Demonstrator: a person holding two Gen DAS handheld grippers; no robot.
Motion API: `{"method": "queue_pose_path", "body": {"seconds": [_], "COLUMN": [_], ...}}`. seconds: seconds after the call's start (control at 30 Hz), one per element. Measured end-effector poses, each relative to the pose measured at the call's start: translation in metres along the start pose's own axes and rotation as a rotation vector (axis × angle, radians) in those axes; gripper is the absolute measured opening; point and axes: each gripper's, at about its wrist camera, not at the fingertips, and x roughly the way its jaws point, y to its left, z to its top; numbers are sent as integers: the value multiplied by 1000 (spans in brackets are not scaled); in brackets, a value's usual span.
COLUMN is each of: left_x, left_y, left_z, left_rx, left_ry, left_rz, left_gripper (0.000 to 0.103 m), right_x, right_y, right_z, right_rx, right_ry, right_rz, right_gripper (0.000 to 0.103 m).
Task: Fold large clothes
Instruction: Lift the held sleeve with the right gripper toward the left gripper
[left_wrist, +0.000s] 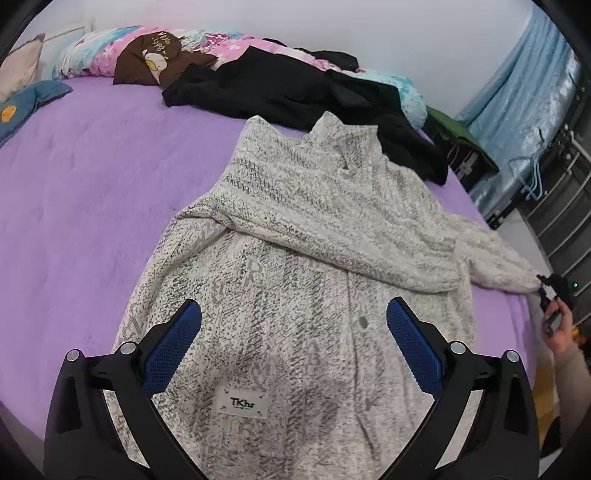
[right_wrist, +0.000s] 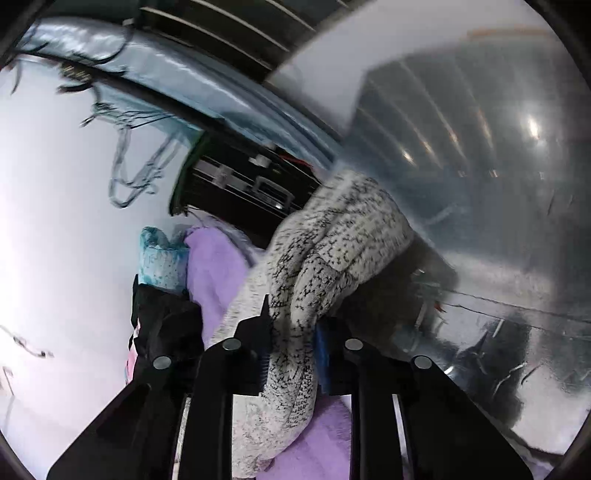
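A white-and-grey speckled knit cardigan (left_wrist: 295, 258) lies flat on the purple bed (left_wrist: 92, 192), collar far, hem with a label near. One sleeve is folded across its chest. My left gripper (left_wrist: 293, 317) is open and empty, hovering above the lower body of the cardigan. The other sleeve stretches to the right bed edge, where my right gripper (left_wrist: 550, 286) holds its cuff. In the right wrist view my right gripper (right_wrist: 291, 332) is shut on the cardigan's sleeve cuff (right_wrist: 325, 258), which bunches up between the blue pads.
Black clothes (left_wrist: 295, 92) lie piled just beyond the collar. A brown duck-print garment (left_wrist: 155, 59) and a floral quilt (left_wrist: 229, 44) sit at the far edge. A blue cushion (left_wrist: 26, 103) lies far left. Dark furniture (left_wrist: 554, 177) and a blue curtain (left_wrist: 528, 81) stand right of the bed.
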Motion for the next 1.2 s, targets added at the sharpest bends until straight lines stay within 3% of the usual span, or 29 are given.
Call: {"method": "queue_pose_path", "body": {"seconds": [0.23, 0.4, 0.5, 0.67, 1.03, 1.2], "left_x": [-17, -32, -42, -59, -114, -115], "left_y": [6, -8, -23, -45, -114, -135], "left_z": [18, 41, 60, 90, 165, 187], "left_rx": [-156, -184, -195, -233, -134, -168], "left_ry": [16, 35, 101, 170, 165, 280], "left_rz": [-125, -188, -254, -364, -474, -543], "left_gripper": [97, 97, 97, 97, 97, 97], "right_x": [-46, -75, -85, -94, -112, -118], "right_y": [94, 176, 217, 254, 307, 322], "right_z": [-22, -69, -107, -151, -238, -285], "right_rx": [-273, -555, -722, -833, -1115, -1269], "right_ry": [-74, -114, -148, -144, -170, -156], "right_rz": [92, 125, 91, 114, 142, 171], "right_gripper": [15, 14, 14, 13, 12, 12]}}
